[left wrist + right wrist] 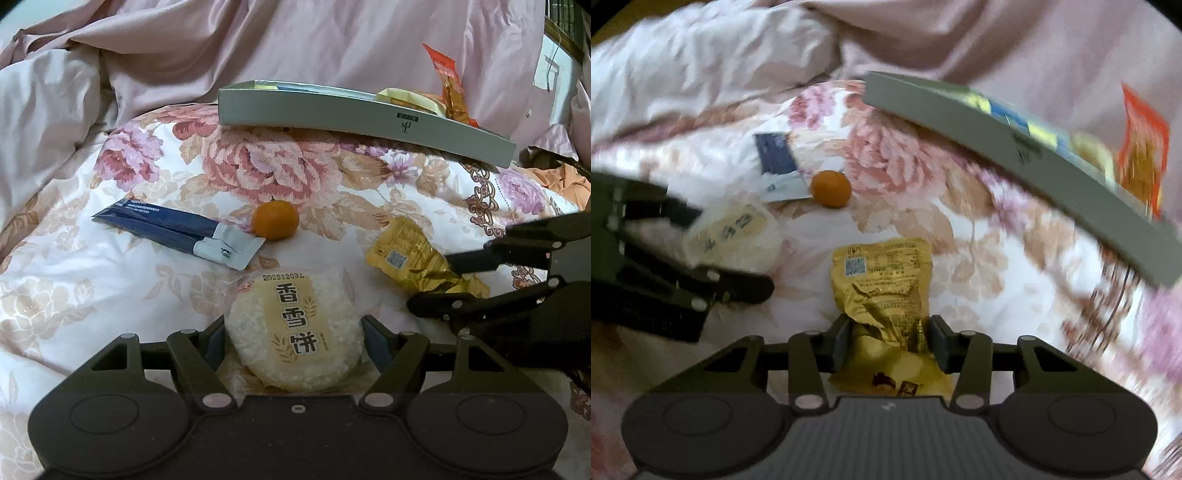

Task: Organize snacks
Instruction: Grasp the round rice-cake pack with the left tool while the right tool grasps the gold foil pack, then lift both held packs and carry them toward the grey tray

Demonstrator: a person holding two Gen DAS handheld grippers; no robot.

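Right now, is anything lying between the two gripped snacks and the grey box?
Only the orange and the blue sachet lie on the quilt ahead of the rice cracker. The yellow packet faces bare quilt up to the grey box.

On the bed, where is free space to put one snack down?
Left of the blue sachet the quilt lies bare, as does the strip between orange and grey box. Around both grippers is crowded.

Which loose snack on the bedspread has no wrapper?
The small orange fruit, beside the dark blue sachet; the rice cracker and yellow packet are wrapped.
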